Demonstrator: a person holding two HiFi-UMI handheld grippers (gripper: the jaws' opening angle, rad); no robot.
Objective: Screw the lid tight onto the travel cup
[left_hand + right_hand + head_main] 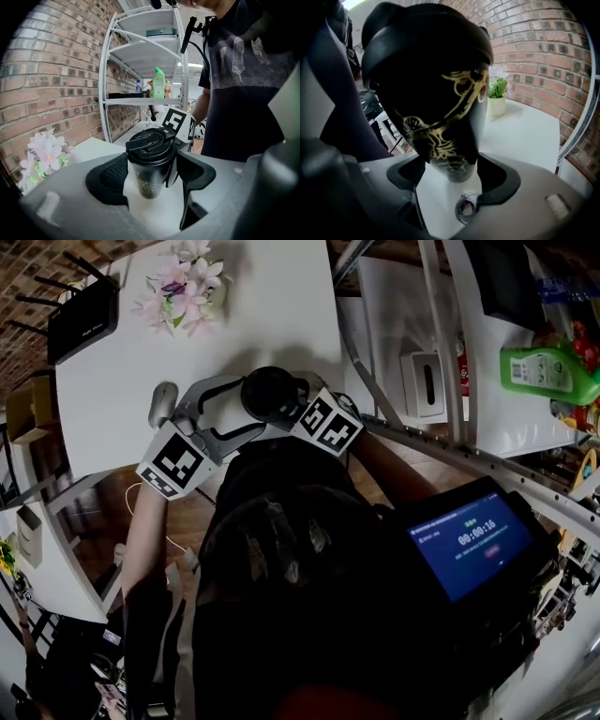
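A white, smooth table [272,306] fills the far left of the room, its near edge rounded; a red brick wall [51,79] runs behind it, and a white metal shelf unit [145,101] of thin curved tubes stands to the right, with a green plastic bottle [548,373] on it; pale pink flowers [183,287] sit far on the table, and a flat black box with aerials [82,320] lies at the far left corner. The travel cup [270,393] is at the table's near edge, between the two grippers; it is a tapered black cylinder, glossy, with gold line-work on its wall; its lid [151,140] is black, domed and ridged, seated on the rim. The left gripper [149,174] has its meshed black pads pressed against the cup's body just below the lid; the right gripper [450,171] clasps the cup's lower body from the opposite side, both jaws touching it.
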